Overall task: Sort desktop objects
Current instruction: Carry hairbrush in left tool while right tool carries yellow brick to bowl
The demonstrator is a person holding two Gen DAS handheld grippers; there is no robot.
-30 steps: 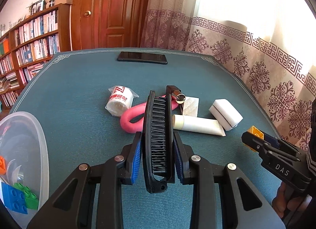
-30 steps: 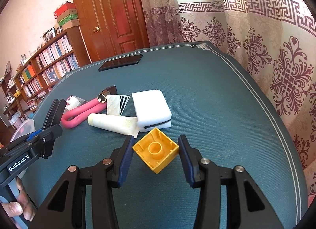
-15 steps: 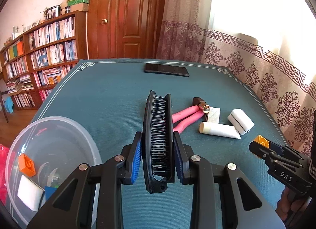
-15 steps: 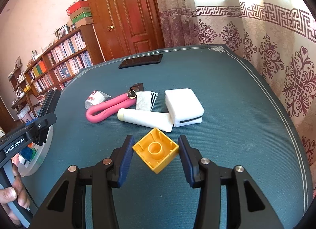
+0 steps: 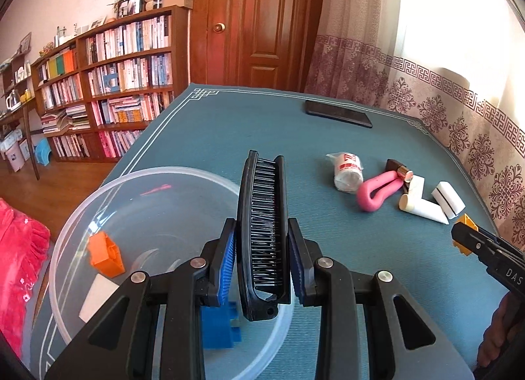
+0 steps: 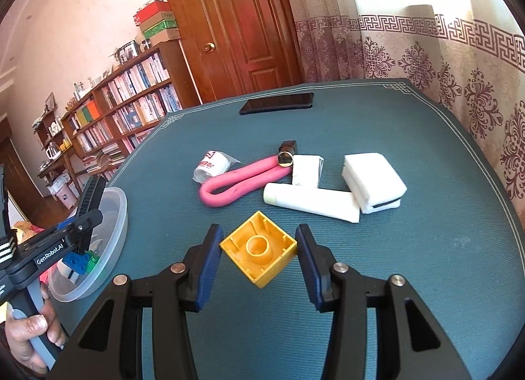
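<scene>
Black folding plastic comb [image 5: 264, 235] sits clamped in our left gripper [image 5: 262, 260]; our right gripper [image 6: 259, 257] pinches one hollow yellow plastic brick [image 6: 259, 248] (two carried).

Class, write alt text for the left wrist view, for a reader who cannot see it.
The left gripper holds a black comb over the rim of a clear plastic bowl containing orange and blue bricks. Beyond, on the teal table, lie a pink foam loop, a white tube and a phone.
</scene>
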